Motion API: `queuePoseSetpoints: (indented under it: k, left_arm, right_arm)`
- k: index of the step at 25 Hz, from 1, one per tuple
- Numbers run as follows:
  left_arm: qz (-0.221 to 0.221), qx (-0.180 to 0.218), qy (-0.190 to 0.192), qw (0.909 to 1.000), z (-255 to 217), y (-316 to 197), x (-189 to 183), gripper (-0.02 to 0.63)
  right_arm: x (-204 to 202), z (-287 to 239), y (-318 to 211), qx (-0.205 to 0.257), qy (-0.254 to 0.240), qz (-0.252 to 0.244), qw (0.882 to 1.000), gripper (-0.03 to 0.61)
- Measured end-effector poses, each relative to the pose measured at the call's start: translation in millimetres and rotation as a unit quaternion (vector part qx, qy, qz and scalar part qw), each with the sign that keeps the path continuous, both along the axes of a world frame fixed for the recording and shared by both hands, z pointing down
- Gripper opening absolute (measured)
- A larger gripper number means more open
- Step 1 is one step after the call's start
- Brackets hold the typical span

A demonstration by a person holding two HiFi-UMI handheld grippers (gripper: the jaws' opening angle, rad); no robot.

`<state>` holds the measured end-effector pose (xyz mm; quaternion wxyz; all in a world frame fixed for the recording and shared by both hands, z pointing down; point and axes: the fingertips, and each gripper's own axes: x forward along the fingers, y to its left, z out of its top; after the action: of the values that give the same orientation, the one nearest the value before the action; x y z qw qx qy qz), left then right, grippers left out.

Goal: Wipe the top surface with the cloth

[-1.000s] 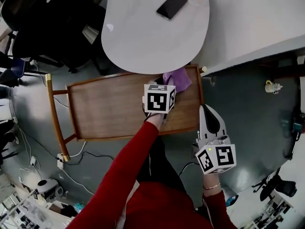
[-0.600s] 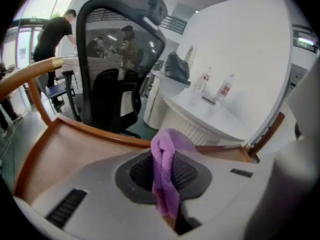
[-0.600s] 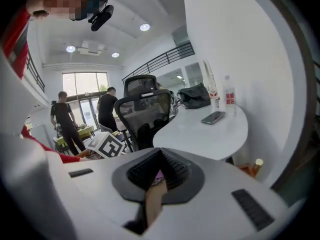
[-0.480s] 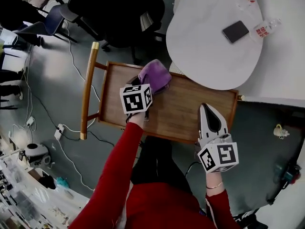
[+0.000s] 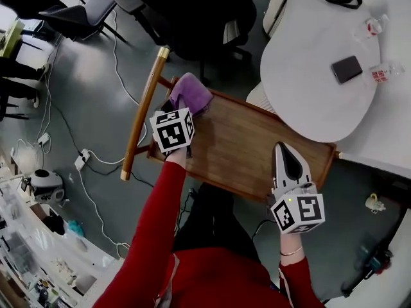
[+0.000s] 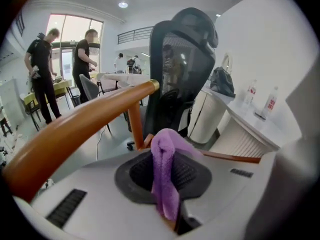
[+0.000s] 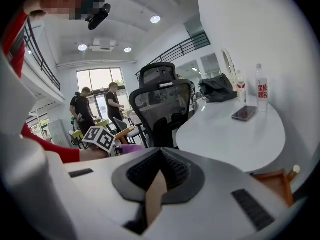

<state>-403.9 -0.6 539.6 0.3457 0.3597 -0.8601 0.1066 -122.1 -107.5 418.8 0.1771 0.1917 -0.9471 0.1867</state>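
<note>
The wooden top of a low cart fills the middle of the head view. My left gripper is shut on a purple cloth, which rests bunched on the top's far left corner beside the cart's handle. In the left gripper view the cloth hangs folded between the jaws of that gripper, with the handle close on the left. My right gripper hovers over the top's near right edge, jaws together with nothing held. The right gripper view shows this gripper pointing across towards the left one.
A white rounded table overlaps the cart's far right side and carries a phone and bottles. A black office chair stands behind the cart. Cables lie on the grey floor at the left.
My left gripper has dragged the cloth across the wooden top from the far right corner to the far left corner. The right gripper stayed by the near right edge.
</note>
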Motion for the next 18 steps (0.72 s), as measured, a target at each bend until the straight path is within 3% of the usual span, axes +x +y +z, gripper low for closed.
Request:
queuePoseSetpoints:
  k: [6,9,13,15,18]
  left_arm:
    - [-0.046,0.009,-0.021,0.9987,-15.7,23.5,-9.1,0.052]
    - [-0.001,0.029,-0.064,0.9975,-53.0,13.3,-3.9,0.052]
    - [0.078,0.014,-0.158,0.9842,-96.8,-20.9,-15.7,0.052]
    - [0.092,0.001,-0.163,0.9823,-96.2,-30.0,-21.2,0.052]
    - [0.096,-0.010,-0.138,0.9856,-76.5,-28.8,-21.6,0.052]
  right_arm:
    - [-15.2,-5.9,4.7,-0.001,-0.009,-0.016,1.000,0.012]
    - [-15.4,-12.6,2.3,0.000,-0.017,-0.017,1.000,0.012]
    - [-12.7,-18.9,-4.4,0.005,-0.032,-0.005,0.999,0.011]
    - [-12.5,-17.9,0.1,0.005,-0.030,-0.007,1.000,0.012]
    - [-15.3,-11.6,12.9,0.000,-0.019,-0.023,1.000,0.011]
